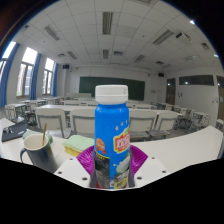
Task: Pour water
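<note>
A blue bottle (112,128) with a white cap and a red-and-white label stands upright between my fingers. My gripper (112,165) is shut on its lower body, with a purple pad (88,158) pressed against each side. A dark mug (36,150) with a spoon or straw in it stands on the white table (185,145), to the left of the bottle and a little beyond the fingers. The bottle's base is hidden.
A stack of yellow-green and pink notepads (77,145) lies on the table between the mug and the bottle. Dark items (10,130) lie at the far left. Rows of desks and chairs (60,118) and a blackboard (112,88) fill the classroom beyond.
</note>
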Motion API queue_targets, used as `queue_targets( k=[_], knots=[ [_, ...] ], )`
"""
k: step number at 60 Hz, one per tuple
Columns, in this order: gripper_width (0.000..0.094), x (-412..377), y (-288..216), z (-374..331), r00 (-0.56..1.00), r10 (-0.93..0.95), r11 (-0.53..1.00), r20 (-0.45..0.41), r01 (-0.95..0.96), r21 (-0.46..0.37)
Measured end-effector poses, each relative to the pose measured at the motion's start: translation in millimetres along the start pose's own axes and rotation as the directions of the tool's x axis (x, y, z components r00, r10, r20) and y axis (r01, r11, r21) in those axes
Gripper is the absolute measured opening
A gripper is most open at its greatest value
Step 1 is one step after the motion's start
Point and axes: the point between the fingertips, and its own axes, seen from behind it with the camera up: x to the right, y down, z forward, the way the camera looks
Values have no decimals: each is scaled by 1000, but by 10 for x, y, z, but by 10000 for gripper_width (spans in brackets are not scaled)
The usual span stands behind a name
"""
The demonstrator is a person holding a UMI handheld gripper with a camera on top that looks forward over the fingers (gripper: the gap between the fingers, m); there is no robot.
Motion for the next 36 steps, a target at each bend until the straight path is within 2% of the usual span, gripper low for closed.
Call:
queue_targets(
  k=[4, 5, 6, 7, 8, 12, 16, 21, 36],
  knots=[
    [449, 21, -16, 18, 999, 37, 999, 7, -37, -2],
    [463, 294, -40, 88, 999, 41, 999, 14, -41, -1],
    [475, 13, -12, 21, 999, 45, 999, 11, -45, -3],
    [499, 271, -56, 136, 999, 49, 999, 15, -49, -3],
    [527, 17, -1, 38, 998, 55, 998, 10, -55, -5],
    [644, 17, 62, 21, 998, 63, 997, 14, -62, -45],
    [864, 90, 182, -25, 997, 72, 992, 1, -72, -104],
    [845, 24, 116, -291, 996, 84, 994, 26, -82, -77],
    [850, -620, 163, -1475, 987, 87, 994, 133, -77, -78]
  ],
)
